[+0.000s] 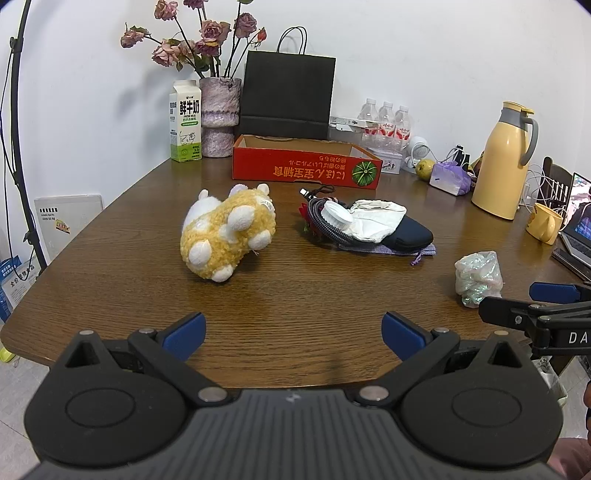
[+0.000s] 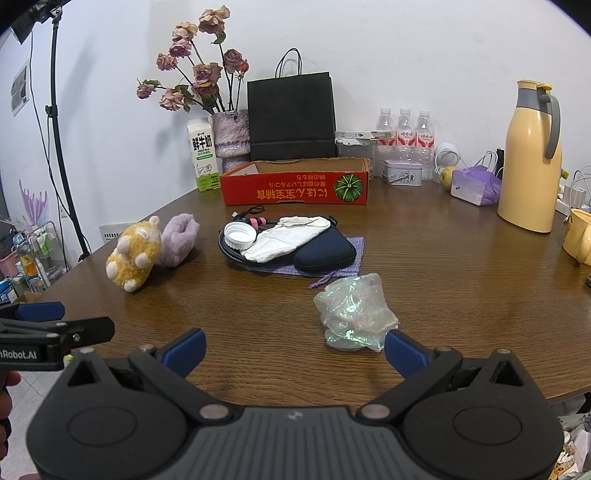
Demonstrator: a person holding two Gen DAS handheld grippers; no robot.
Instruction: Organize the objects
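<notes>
light: bright, even | shadows: soft, flowers [image 1: 207, 33] on wall [image 1: 424, 48] | glare: sheen on table [image 2: 443, 258] | focus: sharp | edges: fisheye bending, dark corners

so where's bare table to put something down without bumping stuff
Bare wood lies between the open left tongs and the yellow plush toy, and between that toy and the pile with the white cap. A strip also runs in front of the red cardboard tray. It is crowded along the back right by the yellow thermos jug, and near the crumpled iridescent bag by the right tongs.

On the table [image 2: 424, 258], plush toy [image 2: 133, 254] left of the pouch pile [image 2: 291, 243], box [image 2: 295, 182] behind, seemingly empty.
</notes>
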